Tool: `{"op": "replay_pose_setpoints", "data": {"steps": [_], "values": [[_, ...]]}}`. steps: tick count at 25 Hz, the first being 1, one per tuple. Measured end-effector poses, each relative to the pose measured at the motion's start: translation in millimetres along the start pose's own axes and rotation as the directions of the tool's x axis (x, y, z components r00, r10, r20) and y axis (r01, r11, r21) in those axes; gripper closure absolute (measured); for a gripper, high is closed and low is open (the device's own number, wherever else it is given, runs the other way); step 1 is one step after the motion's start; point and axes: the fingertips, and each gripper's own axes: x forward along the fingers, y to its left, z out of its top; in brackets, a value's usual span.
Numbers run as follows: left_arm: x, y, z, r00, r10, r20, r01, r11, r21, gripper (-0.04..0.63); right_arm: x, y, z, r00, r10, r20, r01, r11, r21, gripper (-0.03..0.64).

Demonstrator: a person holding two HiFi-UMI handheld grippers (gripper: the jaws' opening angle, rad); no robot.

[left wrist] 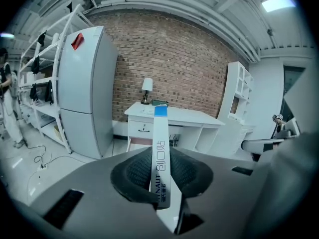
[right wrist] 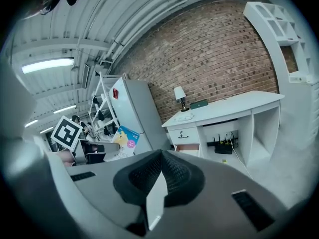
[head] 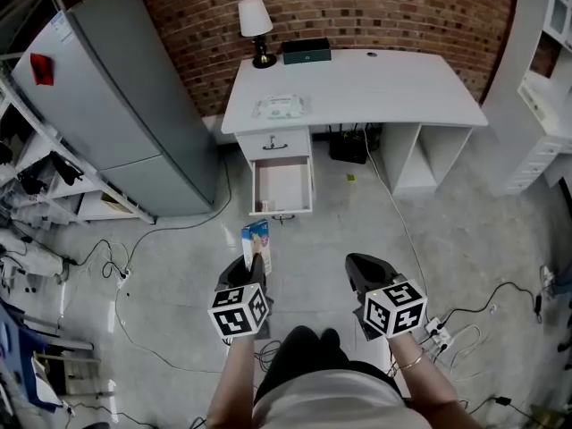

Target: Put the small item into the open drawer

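The small item is a thin, flat carton (head: pixel 256 242), standing upright on its narrow edge, clamped between the pads of the left gripper (head: pixel 253 271) and sticking up past them. Seen edge-on in the left gripper view, the carton (left wrist: pixel 160 158) has a white spine with dark lettering and a blue band at the top; its broad face (right wrist: pixel 123 139) is light blue with yellow and pink graphics. It is well apart from the open drawer (head: pixel 283 210), the lower one at the left end of the white desk (head: pixel 357 88). That drawer is pulled fully out, white-walled with a pale floor.
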Motion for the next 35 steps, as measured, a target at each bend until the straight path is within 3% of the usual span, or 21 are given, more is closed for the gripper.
{"op": "replay_pose_setpoints", "data": {"steps": [13, 28, 35], "values": [[54, 18, 28, 1.000, 0.026, 0.002, -0.026, 1.000, -0.014, 0.502, 39, -39, 14, 1.000, -0.024, -0.015, 0.024, 0.998, 0.058, 0.611], [215, 80, 107, 1.000, 0.017, -0.027, -0.018, 0.999, -0.035, 0.502, 185, -94, 84, 0.996, -0.054, -0.070, 0.059, 0.996, 0.069, 0.611], [276, 103, 129, 0.999, 0.005, -0.046, -0.007, 0.999, -0.039, 0.502, 244, -115, 95, 0.992, -0.060, -0.110, 0.070, 0.993, 0.091, 0.611]]}}
